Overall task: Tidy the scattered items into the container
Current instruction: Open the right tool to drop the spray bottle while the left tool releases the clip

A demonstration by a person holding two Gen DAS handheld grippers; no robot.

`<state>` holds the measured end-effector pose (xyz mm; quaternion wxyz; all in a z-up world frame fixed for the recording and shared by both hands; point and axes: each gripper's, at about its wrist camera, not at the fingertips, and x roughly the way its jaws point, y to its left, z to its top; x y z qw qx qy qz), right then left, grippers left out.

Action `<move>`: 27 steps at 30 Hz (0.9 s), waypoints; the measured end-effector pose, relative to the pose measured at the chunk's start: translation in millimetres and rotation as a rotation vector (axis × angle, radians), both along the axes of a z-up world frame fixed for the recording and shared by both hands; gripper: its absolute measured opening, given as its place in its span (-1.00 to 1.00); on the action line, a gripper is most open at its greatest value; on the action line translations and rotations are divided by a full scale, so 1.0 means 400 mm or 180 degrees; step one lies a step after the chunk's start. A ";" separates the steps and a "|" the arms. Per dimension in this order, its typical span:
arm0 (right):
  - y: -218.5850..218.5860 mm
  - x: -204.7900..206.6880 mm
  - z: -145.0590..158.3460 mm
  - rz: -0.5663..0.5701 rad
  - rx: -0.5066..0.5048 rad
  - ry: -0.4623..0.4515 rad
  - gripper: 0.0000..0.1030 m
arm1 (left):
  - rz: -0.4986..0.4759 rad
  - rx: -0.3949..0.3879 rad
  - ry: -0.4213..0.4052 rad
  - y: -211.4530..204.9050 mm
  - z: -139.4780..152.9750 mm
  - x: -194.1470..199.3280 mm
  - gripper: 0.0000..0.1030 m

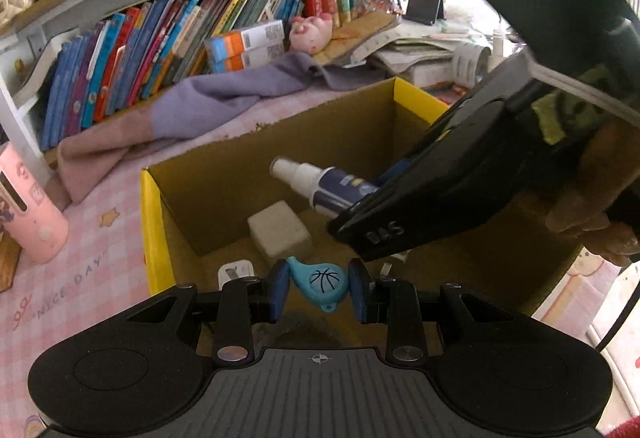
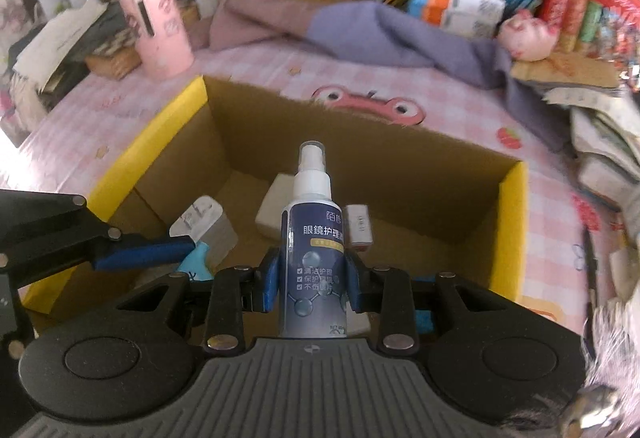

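The tabletop, with its pink checked cover, fills the middle of both views. The box stands on it at the centre of the frame, open on top, with yellow rims. The right gripper is low in the right wrist view, jaws clamped on the bottle, which is over the box. The left gripper is at lower centre of the left wrist view, jaws clamped on the blue whistle, also above the box. A white block and a charger lie inside the box.
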<state>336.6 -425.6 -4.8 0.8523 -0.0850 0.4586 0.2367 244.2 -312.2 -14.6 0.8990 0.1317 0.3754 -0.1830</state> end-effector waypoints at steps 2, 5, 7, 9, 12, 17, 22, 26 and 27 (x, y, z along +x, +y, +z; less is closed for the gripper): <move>0.008 0.008 -0.011 0.0081 -0.0014 0.0068 -0.41 | 0.0045 0.0011 0.0023 -0.003 -0.006 0.002 -0.41; 0.016 0.018 -0.022 0.0150 -0.0008 0.0150 -0.41 | 0.0112 0.0015 0.0049 -0.003 -0.011 0.003 -0.41; 0.020 0.022 -0.029 0.0176 -0.0013 0.0186 -0.41 | 0.0155 0.0016 0.0060 -0.002 -0.013 0.003 -0.40; 0.024 0.025 -0.034 0.0196 -0.0014 0.0209 -0.41 | 0.0203 0.0015 0.0058 0.000 -0.014 0.004 -0.40; 0.025 0.027 -0.040 0.0217 -0.0002 0.0234 -0.40 | 0.0263 0.0033 0.0002 0.001 -0.012 0.000 -0.40; 0.022 0.027 -0.036 0.0232 0.0065 0.0205 -0.40 | 0.0363 0.0008 -0.0089 0.005 -0.004 -0.009 -0.31; 0.009 0.018 -0.006 0.0141 0.0241 0.0065 -0.40 | 0.0438 -0.0056 -0.0132 0.017 0.013 -0.026 -0.11; -0.001 -0.004 0.027 0.0068 0.0346 -0.0075 -0.40 | 0.0459 -0.0112 -0.0265 0.025 0.041 -0.050 0.04; -0.003 -0.013 0.037 0.0046 0.0365 -0.0119 -0.40 | 0.0457 -0.0125 -0.0307 0.027 0.050 -0.057 0.10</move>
